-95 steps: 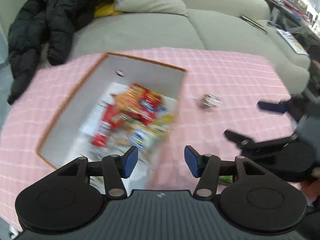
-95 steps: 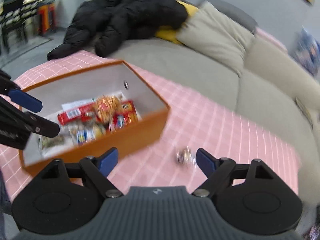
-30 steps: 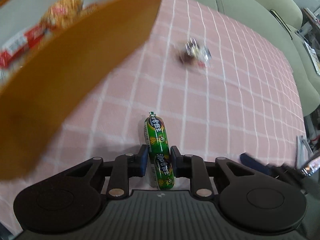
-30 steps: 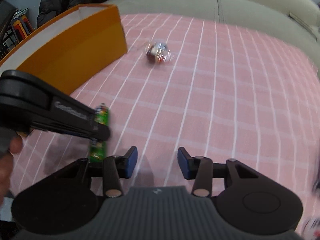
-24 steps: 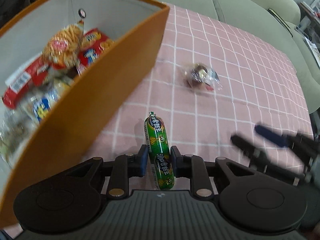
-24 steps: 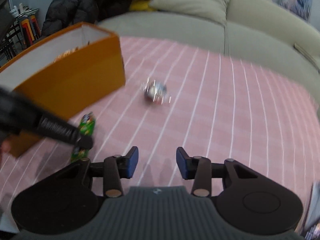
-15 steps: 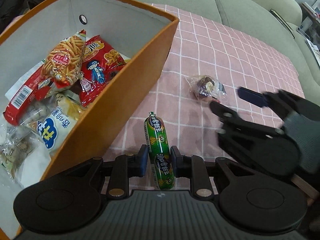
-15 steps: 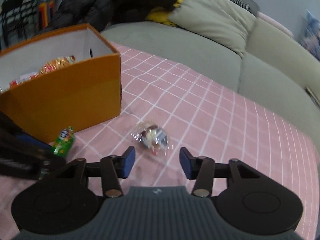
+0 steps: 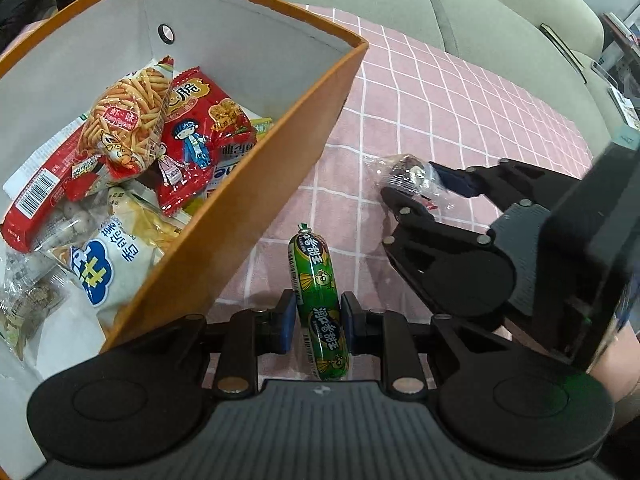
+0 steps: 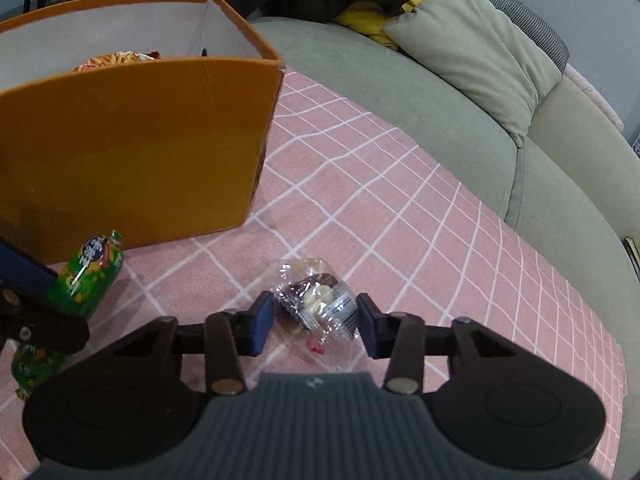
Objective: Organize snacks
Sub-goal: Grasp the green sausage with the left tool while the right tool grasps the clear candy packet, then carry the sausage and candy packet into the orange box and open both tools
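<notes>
From the left wrist view, the left gripper [image 9: 318, 322] had its jaws clamped on a green sausage stick [image 9: 319, 300], which pointed forward above the pink checked cloth on the table [image 9: 452, 96]. Just to its left stood the orange box [image 9: 256, 216], open on top and holding a red snack packet [image 9: 200, 136], an orange crisp bag [image 9: 126, 118] and a white-and-blue packet [image 9: 108, 260]. To the right, the right gripper [image 9: 416, 184] reached over a clear-wrapped sweet [image 9: 404, 172] lying on the cloth.

From the right wrist view, the right gripper [image 10: 316, 322] had its jaws spread wide on either side of the clear-wrapped sweet [image 10: 316, 304], the pads not visibly pressing the wrapper. The sausage stick [image 10: 90, 270] showed at the left, near the base of the orange box [image 10: 140, 152]. A grey sofa [image 10: 400, 92] with a cushion [image 10: 476, 52] lay beyond the table [image 10: 460, 240].
</notes>
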The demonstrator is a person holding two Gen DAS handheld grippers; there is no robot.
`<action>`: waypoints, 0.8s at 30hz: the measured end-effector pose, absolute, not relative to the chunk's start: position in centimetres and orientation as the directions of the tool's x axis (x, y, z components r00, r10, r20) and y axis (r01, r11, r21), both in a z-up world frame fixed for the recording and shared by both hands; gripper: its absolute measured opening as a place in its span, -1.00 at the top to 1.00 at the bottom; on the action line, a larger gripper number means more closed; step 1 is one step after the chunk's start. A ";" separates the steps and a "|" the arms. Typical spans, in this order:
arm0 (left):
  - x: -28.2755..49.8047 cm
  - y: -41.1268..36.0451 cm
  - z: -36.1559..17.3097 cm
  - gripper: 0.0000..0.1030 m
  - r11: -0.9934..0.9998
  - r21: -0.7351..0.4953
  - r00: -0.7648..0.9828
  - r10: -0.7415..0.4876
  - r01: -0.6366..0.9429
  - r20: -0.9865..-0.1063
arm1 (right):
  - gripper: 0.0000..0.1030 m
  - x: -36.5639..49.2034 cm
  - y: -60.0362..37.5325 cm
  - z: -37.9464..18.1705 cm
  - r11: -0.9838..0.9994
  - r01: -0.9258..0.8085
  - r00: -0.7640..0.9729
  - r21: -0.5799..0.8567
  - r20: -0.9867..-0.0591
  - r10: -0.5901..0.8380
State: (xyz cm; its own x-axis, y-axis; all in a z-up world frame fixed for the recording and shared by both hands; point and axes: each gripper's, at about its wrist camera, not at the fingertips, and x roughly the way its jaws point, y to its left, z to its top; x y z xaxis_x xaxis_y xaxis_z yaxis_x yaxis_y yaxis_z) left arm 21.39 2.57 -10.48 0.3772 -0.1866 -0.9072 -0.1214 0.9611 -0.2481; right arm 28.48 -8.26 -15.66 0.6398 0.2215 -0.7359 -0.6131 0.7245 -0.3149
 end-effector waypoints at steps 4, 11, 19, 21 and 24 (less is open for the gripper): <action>20.4 2.7 -9.9 0.49 0.959 -0.255 0.387 -0.192 -0.120 -0.902 | 0.39 28.2 -8.1 -15.4 0.737 -0.598 0.638 -0.317 -0.744 0.197; 18.0 2.2 -7.6 0.49 0.966 -0.249 0.383 -0.208 -0.061 -0.900 | 0.39 25.4 -9.8 -12.7 0.770 -0.590 0.574 -0.241 -0.796 0.190; 14.5 3.3 -1.8 0.49 0.959 -0.279 0.396 -0.278 0.056 -0.875 | 0.39 20.7 -10.7 -8.0 0.733 -0.648 0.508 -0.206 -0.834 0.215; 13.8 4.6 -0.2 0.49 0.960 -0.274 0.415 -0.274 0.061 -0.868 | 0.39 19.9 -10.5 -5.8 0.734 -0.657 0.504 -0.169 -0.823 0.261; 12.9 6.9 2.0 0.49 0.966 -0.253 0.446 -0.251 0.056 -0.859 | 0.39 18.5 -9.3 -2.8 0.722 -0.676 0.520 -0.149 -0.791 0.323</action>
State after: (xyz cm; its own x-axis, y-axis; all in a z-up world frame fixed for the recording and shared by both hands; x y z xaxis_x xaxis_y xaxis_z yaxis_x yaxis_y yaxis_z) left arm 12.86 6.90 2.02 0.4464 -0.2511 -0.8589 0.0557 0.9658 -0.2534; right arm 18.55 -9.33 -2.75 0.5195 0.3225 -0.7912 -0.6755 0.7221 -0.1492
